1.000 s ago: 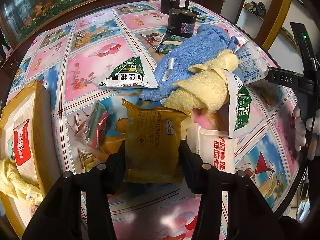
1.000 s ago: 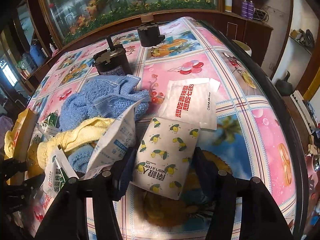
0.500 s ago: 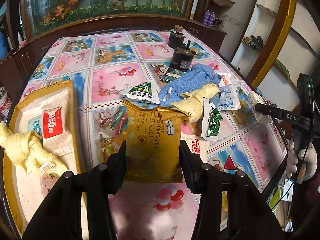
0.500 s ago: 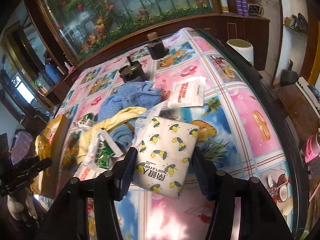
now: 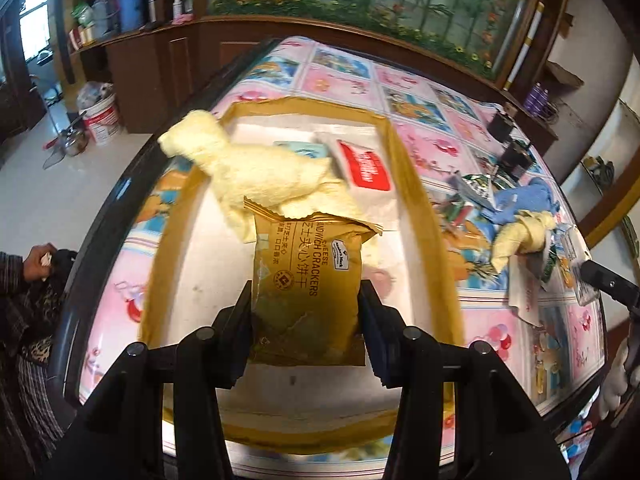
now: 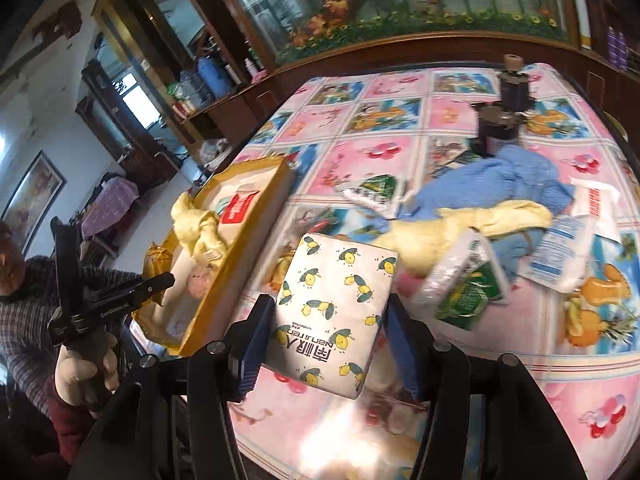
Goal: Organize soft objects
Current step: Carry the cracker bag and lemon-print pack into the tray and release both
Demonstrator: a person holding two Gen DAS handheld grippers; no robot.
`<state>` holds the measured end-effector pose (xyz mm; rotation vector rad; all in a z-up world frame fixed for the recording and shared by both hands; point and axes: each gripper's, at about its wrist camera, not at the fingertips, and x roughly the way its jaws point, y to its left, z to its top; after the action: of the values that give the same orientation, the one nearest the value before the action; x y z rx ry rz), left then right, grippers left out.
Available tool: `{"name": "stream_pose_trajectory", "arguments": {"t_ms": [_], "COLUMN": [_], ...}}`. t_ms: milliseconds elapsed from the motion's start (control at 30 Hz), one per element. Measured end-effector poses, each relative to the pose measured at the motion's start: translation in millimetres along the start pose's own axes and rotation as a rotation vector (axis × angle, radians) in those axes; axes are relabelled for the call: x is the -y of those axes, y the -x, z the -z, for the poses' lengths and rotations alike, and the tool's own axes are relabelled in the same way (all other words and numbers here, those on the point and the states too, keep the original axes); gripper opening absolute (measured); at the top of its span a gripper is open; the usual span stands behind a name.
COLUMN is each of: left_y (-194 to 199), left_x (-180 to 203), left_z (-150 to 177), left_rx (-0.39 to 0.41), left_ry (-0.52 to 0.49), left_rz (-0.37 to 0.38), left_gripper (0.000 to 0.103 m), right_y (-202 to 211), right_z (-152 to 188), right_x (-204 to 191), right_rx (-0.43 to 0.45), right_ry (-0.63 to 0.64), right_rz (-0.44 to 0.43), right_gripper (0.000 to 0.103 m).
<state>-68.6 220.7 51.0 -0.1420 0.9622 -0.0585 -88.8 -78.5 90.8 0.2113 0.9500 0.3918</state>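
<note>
My left gripper point(image 5: 306, 316) is shut on a tan cheese cracker packet point(image 5: 308, 280), held above the yellow-rimmed cardboard tray point(image 5: 416, 200). Inside the tray lie a yellow towel point(image 5: 260, 172) and a white packet with a red label point(image 5: 364, 164). My right gripper point(image 6: 324, 336) is shut on a white tissue pack printed with lemons point(image 6: 332, 308), raised over the table just right of the tray point(image 6: 244, 256). In the right wrist view the left gripper point(image 6: 160, 282) shows at the tray's near end, held by a gloved hand.
A blue towel point(image 6: 504, 176), a second yellow towel point(image 6: 480, 220) and several sachets point(image 6: 560, 252) lie heaped mid-table. Two dark motor-like cylinders point(image 6: 500, 124) stand at the far side. The table edge runs close below both grippers. A person's hand point(image 5: 38, 258) is at the left.
Both grippers swung left with their packs. The left one now hangs over the tray instead of the pile; the right one moved from the sachets toward the tray.
</note>
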Motion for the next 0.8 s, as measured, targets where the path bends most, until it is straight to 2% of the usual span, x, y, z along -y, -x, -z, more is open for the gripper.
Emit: {"name": "stream_pose_trajectory", "arguments": {"t_ms": [100,300,467,600,667,767,800], "left_y": [-8,-26,-24,-13,-6,1,3], "left_x": [-18,-37,-40,-42,-40,-39,-38], "left_z": [4,9,4,2,1,-1,-2], "left_rx": [-0.013,-0.041,-0.013,0.023,0.05,0.078,0.087], "left_ry": [0.034,0.064,0.059,0.066,0.057,0.044,0.036], "left_rz": [-0.034,-0.05,-0.064,-0.067,-0.104,-0.116,-0.142], "left_gripper": [0.047,0.047,0.049,0.049,0.057,0.058,0.061], "right_y": [-23,-64,-93,-112,-122,-136,-139], "right_z": [-3,-2,3,10,13,17,18], "right_x": [-39,-106,-147,-166,-172,-176,-177], "right_rx": [-0.042,-0.113,-0.16,-0.185,-0.198,-0.215,-0.216], "right_ry": [0.069,0.198,0.29,0.352,0.368,0.376,0.375], "right_rz": [-0.046,-0.105,-0.128,-0.123,-0.122,-0.116,-0.116], "right_gripper": [0.057,0.057,0.057,0.057,0.057,0.057,0.057]}}
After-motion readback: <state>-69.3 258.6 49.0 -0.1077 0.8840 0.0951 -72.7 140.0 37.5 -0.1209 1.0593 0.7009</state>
